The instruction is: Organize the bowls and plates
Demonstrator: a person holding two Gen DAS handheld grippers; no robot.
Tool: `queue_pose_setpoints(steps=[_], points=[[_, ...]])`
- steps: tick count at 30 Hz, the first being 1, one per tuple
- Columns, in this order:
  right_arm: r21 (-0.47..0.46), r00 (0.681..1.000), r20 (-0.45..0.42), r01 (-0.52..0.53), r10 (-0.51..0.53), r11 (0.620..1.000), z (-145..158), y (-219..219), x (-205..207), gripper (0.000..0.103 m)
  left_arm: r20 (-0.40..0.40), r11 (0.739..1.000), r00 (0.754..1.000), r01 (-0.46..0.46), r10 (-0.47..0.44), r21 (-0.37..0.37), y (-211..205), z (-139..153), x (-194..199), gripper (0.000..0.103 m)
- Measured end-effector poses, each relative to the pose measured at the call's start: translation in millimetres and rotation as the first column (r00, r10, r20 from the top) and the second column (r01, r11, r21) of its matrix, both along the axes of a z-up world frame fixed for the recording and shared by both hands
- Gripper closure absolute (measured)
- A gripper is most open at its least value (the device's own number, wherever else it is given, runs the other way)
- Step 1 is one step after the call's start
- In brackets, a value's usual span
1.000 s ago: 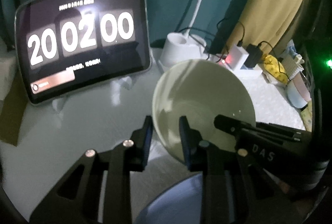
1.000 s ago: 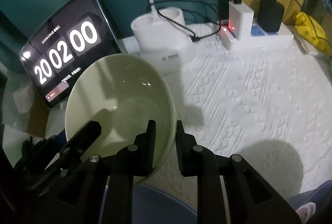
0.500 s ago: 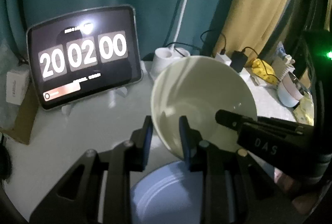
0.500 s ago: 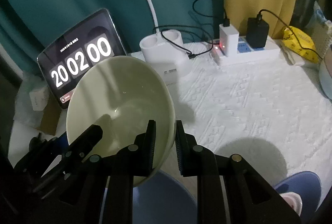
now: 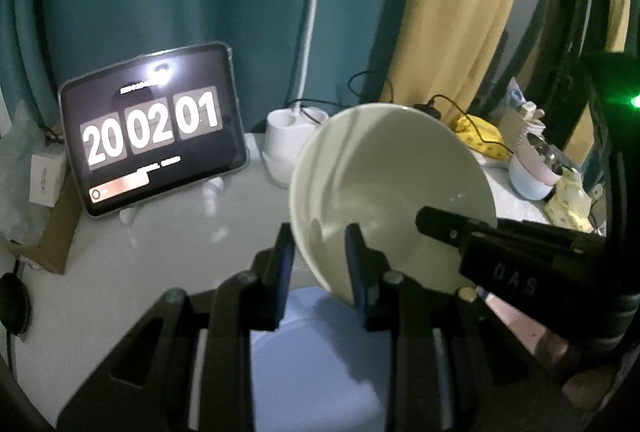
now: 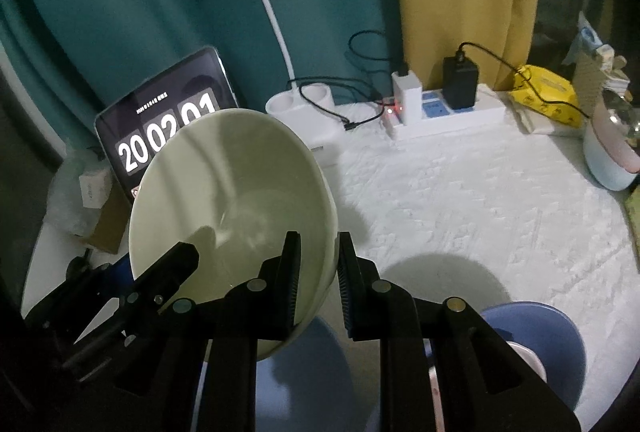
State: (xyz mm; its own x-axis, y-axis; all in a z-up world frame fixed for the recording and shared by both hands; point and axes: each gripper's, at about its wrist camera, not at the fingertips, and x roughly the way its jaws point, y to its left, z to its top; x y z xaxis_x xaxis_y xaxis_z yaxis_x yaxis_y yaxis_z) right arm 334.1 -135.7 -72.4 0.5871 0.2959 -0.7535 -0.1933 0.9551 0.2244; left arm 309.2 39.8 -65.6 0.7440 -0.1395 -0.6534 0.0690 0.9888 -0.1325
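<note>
Holding pale green bowl (image 5: 384,184) aloft w/ both tools, we're clamping L gripper (image 5: 320,264) on its left rim & R gripper (image 6: 318,276) on its right rim, above blue plate (image 5: 320,364).

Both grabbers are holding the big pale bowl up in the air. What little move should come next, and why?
Probably carry the pale green bowl sideways, level, toward clear tablecloth before lowering. The left gripper and right gripper each pinch its rim on opposite sides, and it hangs tilted above a blue plate, with a blue bowl close by on the right.
</note>
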Motion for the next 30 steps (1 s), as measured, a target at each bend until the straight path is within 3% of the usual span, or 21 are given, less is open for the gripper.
queue_pose_setpoints(steps=[11,30], points=[[0.017,0.999,0.040,0.022,-0.022,1.000,12,-28,-31,0.084,0.036,0.999,0.999,0.025,-0.026,0.031,-32,13,-27,0.077],[0.053,0.995,0.059,0.078,-0.081,0.996,13,-82,-68,0.084,0.026,0.993,0.994,0.101,-0.103,0.061,-84,17,-52,0.077]])
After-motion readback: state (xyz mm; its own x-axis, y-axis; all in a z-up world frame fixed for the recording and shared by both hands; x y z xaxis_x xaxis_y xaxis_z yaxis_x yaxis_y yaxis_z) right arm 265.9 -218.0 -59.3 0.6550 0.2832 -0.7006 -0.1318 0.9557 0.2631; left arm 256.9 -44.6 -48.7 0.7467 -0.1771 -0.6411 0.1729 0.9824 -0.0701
